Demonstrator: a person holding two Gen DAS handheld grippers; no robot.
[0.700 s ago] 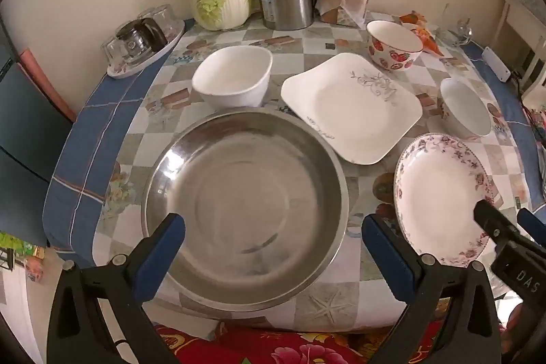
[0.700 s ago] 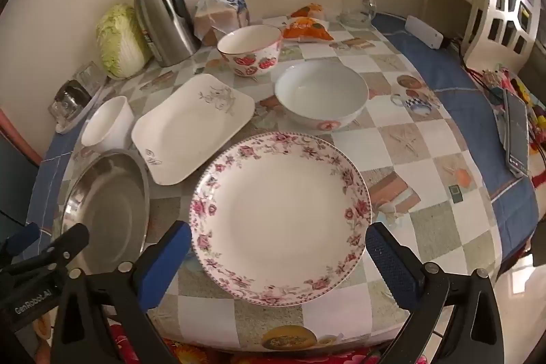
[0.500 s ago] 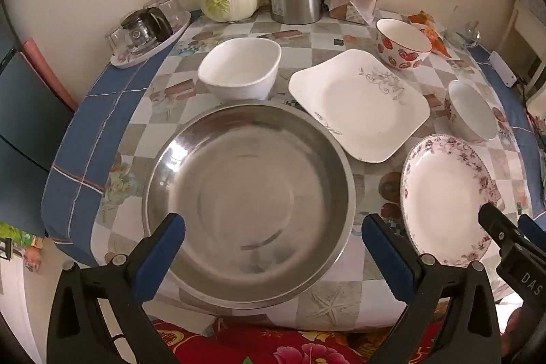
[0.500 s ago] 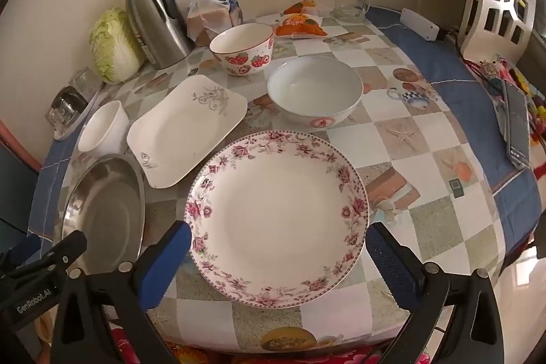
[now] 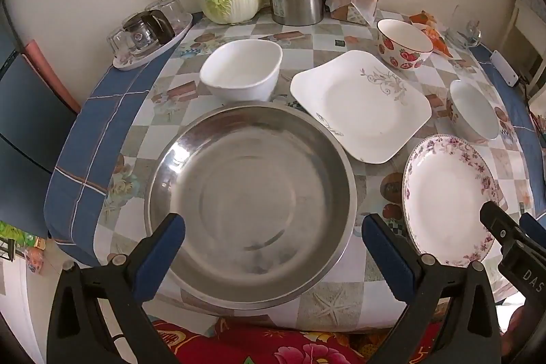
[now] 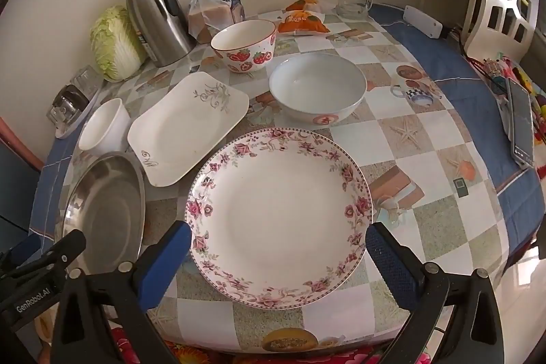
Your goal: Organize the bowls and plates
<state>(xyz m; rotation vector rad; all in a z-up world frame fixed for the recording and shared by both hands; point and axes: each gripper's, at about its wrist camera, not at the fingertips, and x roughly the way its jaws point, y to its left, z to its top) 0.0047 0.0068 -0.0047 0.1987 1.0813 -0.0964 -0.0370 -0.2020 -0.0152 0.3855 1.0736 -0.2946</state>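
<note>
Your left hand-held gripper [image 5: 273,248] gapes empty over the round steel basin [image 5: 250,203]; your right hand-held gripper [image 6: 278,256] gapes empty over the round floral-rimmed white plate [image 6: 278,215].

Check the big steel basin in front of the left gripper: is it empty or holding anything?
Empty. The steel basin shows only its bare, reflective bottom, nothing stacked inside; it sits upright on the table.

Your steel basin [image 5: 250,203] sits nearest you on the left, the round plate [image 6: 279,214] right of it, the square plate [image 5: 361,106] behind between them, bowls beyond.
</note>
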